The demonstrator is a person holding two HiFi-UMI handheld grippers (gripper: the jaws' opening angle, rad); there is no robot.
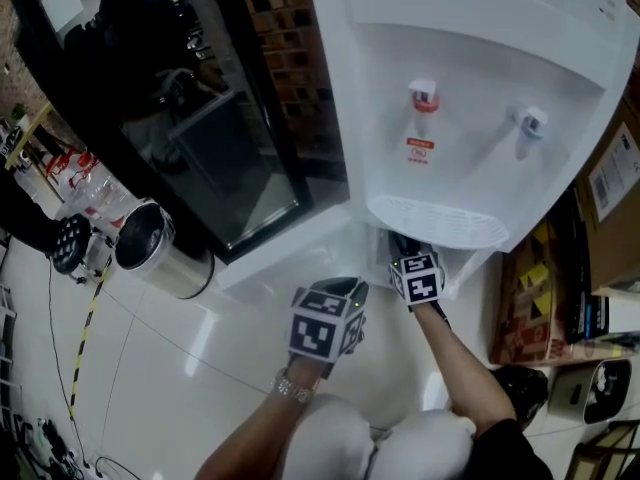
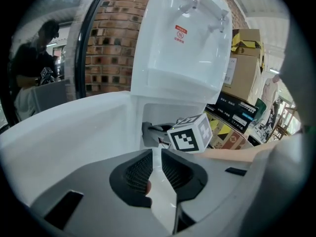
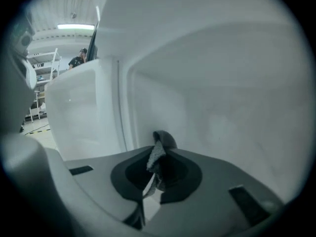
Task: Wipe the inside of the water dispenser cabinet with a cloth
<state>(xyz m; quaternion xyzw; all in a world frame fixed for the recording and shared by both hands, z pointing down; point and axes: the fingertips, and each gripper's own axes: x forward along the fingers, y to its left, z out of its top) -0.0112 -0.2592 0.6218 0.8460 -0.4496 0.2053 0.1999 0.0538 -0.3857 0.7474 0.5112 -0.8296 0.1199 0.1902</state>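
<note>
Head view: the right hand-held gripper [image 1: 405, 253] reaches into the open cabinet [image 1: 385, 236] below the water dispenser [image 1: 470, 88]. The left hand-held gripper [image 1: 345, 293] hangs just outside, beside the open cabinet door [image 1: 300, 243].

Left gripper view: the left hand-held gripper's [image 2: 157, 167] jaws are drawn to a narrow slit with nothing between them (the right hand-held gripper's marker cube shows ahead, at the cabinet [image 2: 163, 113] opening).

Right gripper view: the right hand-held gripper [image 3: 159, 157] is clamped on a grey cloth [image 3: 157, 154], inside the cabinet near its white inner wall [image 3: 222, 107]
</note>
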